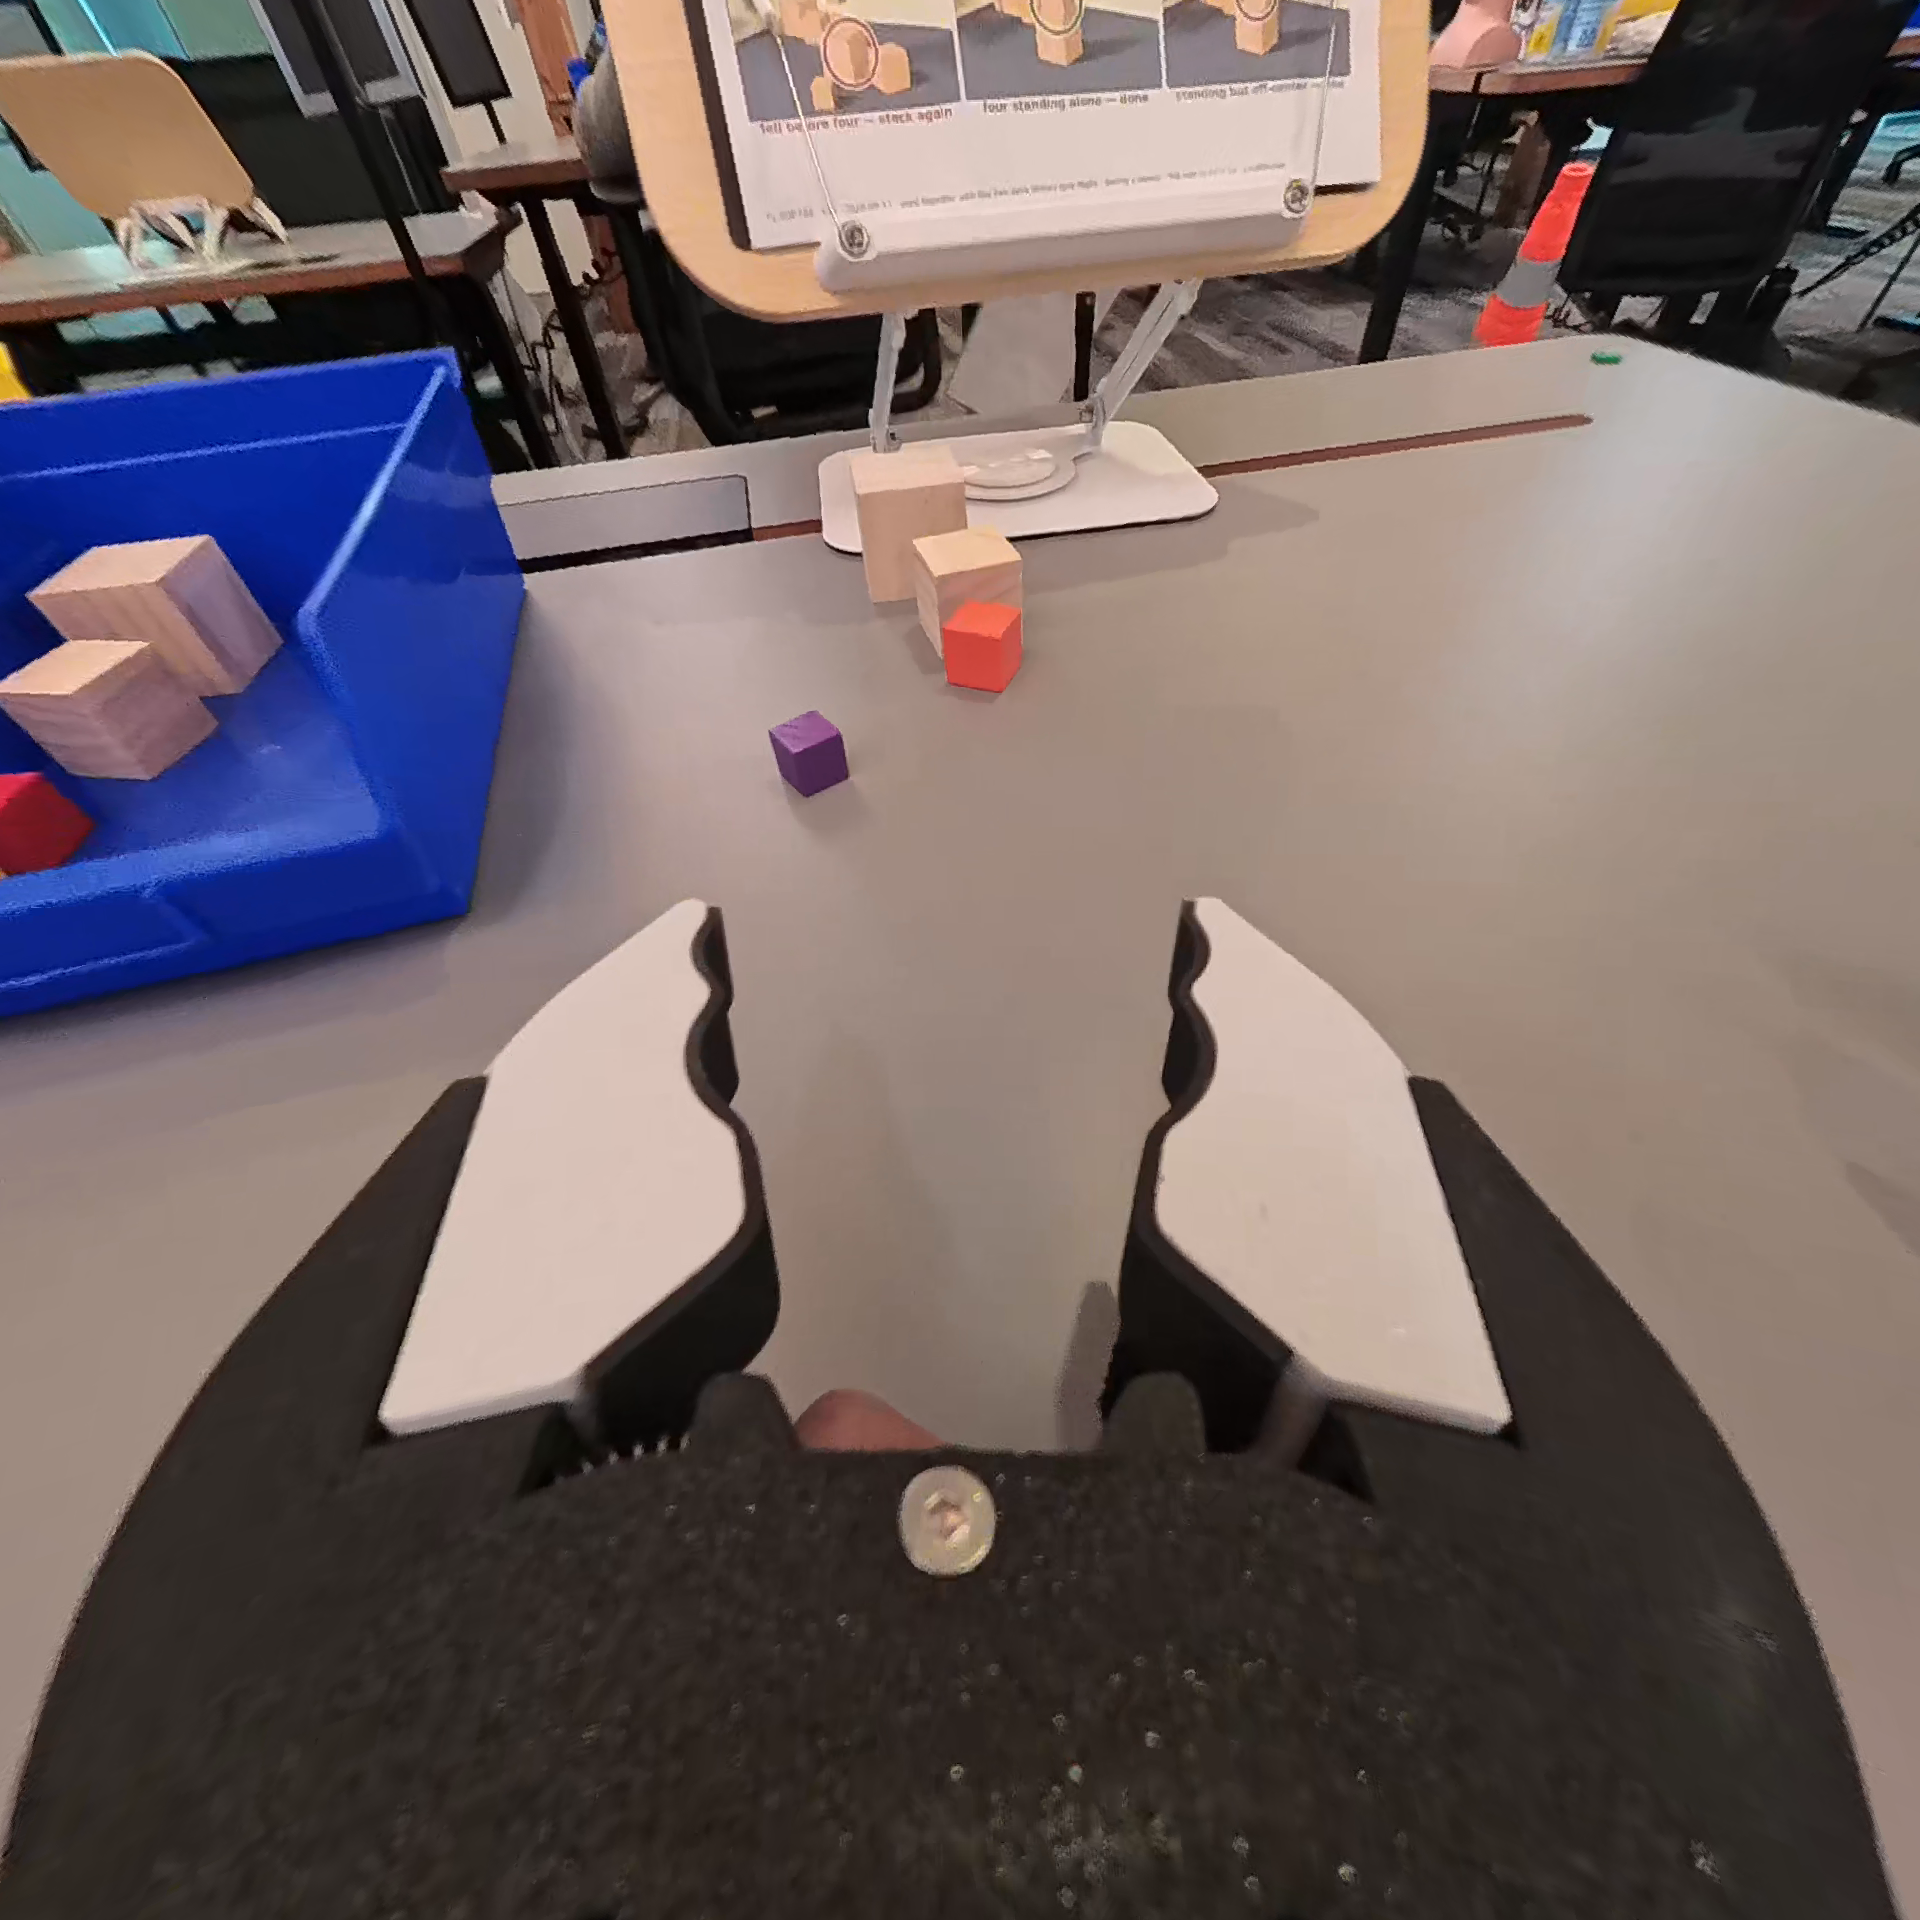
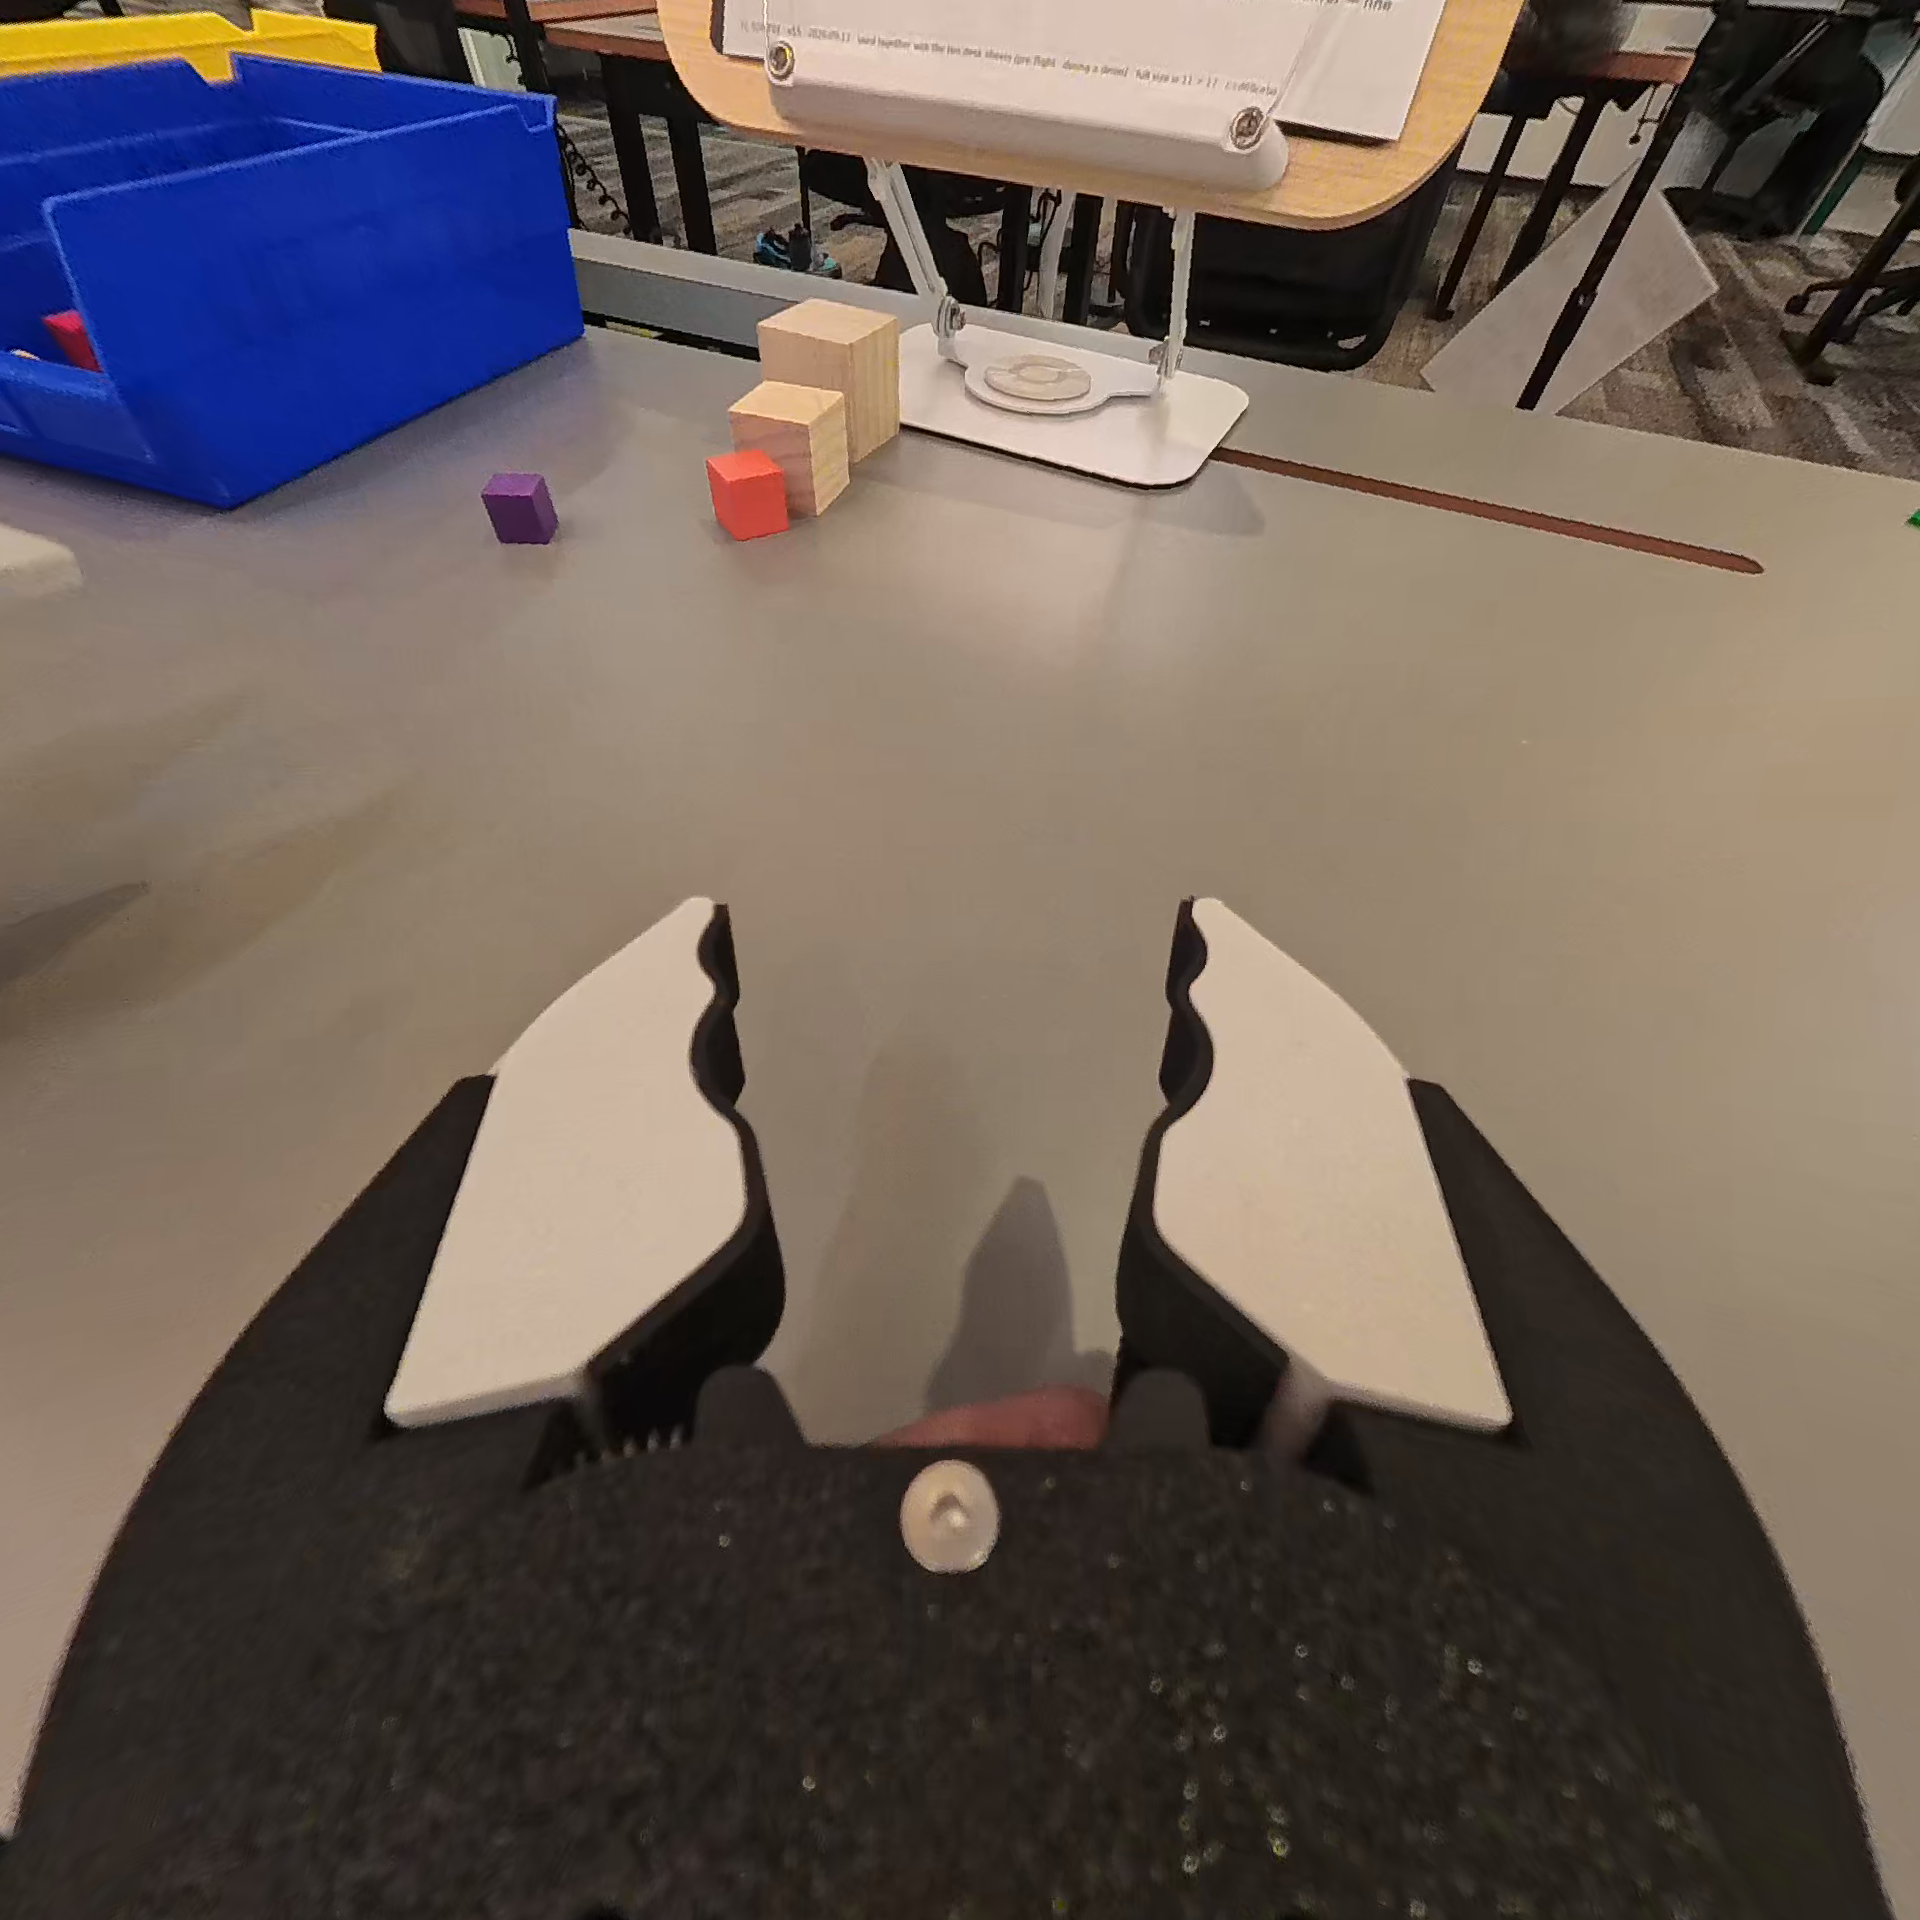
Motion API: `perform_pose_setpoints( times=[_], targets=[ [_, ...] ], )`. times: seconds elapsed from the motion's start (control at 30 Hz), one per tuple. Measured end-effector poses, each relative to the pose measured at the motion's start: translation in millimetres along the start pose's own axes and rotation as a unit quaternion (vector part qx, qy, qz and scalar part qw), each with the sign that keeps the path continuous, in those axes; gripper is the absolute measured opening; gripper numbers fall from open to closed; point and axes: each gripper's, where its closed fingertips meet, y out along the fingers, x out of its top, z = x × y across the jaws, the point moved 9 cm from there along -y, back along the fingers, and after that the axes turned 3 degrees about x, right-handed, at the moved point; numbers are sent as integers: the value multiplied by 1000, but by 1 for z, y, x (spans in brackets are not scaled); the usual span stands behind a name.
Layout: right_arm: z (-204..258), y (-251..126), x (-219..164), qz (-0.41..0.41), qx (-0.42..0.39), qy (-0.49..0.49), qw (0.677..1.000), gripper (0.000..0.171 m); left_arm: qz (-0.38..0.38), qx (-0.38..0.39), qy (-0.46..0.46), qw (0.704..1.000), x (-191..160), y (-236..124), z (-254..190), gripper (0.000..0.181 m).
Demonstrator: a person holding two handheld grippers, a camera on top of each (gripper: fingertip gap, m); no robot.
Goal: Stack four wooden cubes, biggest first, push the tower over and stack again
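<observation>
The grey tabletop (image 2: 1039,727) carries a blue bin (image 1: 416,644) at its left side and a white stand base (image 2: 1081,416) at the far edge. Just in front of that base lie a big wooden cube (image 2: 831,364), a smaller wooden cube (image 2: 790,442) and an orange cube (image 2: 746,494), close together in a row running toward the near edge. A purple cube (image 2: 520,507) sits apart, between them and the bin.

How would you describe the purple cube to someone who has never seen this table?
Start at the white stand base at the far edge of the grey table. Three cubes sit clustered before it; the purple cube lies alone, between the orange cube and the blue bin. It is the smallest and the only purple one.
</observation>
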Motion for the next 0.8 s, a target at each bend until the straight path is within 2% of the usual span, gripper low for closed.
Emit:
perform_pose_setpoints(
  times=[0.13, 0.2, 0.3, 0.4, 0.6, 0.8],
  targets=[
    [-5, 0, 2, 1, 2, 4, 1000, 79, 57, -26, 1, 998, 37, 51, -10, 87],
    [-7, 0, 2, 1, 4, 8, 1000, 79, 106, -31, 13, 994, 60, 91, -16, 90],
    [-11, 0, 3, 1, 8, 13, 1000, 78, 148, 3, 28, 989, 91, 155, -16, 91],
    [-13, 0, 2, 4, 18, 19, 1000, 78, 193, 26, 2, 981, 108, 216, -12, 90],
    [-13, -1, 4, 5, 37, 22, 999, 76, 284, 55, -47, 956, 113, 306, -11, 93],
    [-12, -3, 10, -4, 58, 36, 998, 75, 330, 88, -38, 939, 98, 347, -5, 89]
  ],
)
